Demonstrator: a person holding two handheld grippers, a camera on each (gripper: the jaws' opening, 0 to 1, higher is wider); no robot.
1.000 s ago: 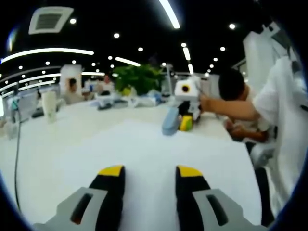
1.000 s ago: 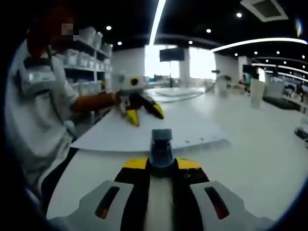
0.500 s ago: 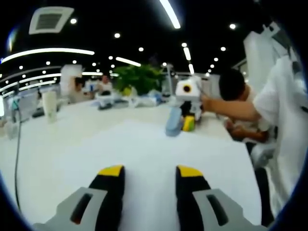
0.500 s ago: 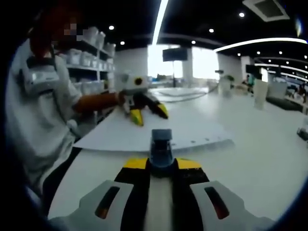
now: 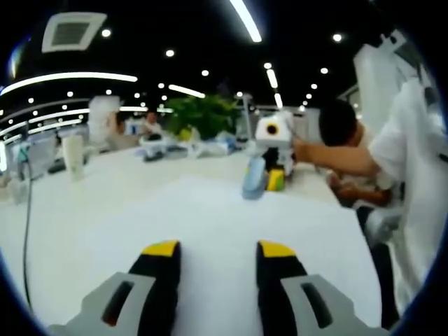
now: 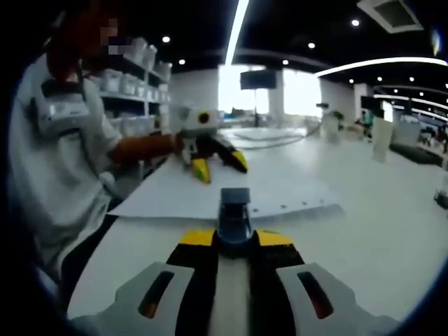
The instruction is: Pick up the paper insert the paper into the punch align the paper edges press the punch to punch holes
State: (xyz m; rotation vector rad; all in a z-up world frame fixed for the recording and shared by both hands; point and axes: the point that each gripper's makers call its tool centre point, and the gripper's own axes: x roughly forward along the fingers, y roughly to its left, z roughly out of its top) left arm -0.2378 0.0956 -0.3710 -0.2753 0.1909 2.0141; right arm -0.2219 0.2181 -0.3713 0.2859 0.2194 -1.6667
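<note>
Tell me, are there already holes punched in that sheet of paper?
Yes, small holes run along the near edge of the paper by the punch.

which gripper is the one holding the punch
The right gripper: its jaws are shut on the blue punch. The left gripper is open over the paper.

We see each gripper's jaws black with yellow tips on grey slotted bodies — the right gripper likewise — and the person wears white short sleeves.
</note>
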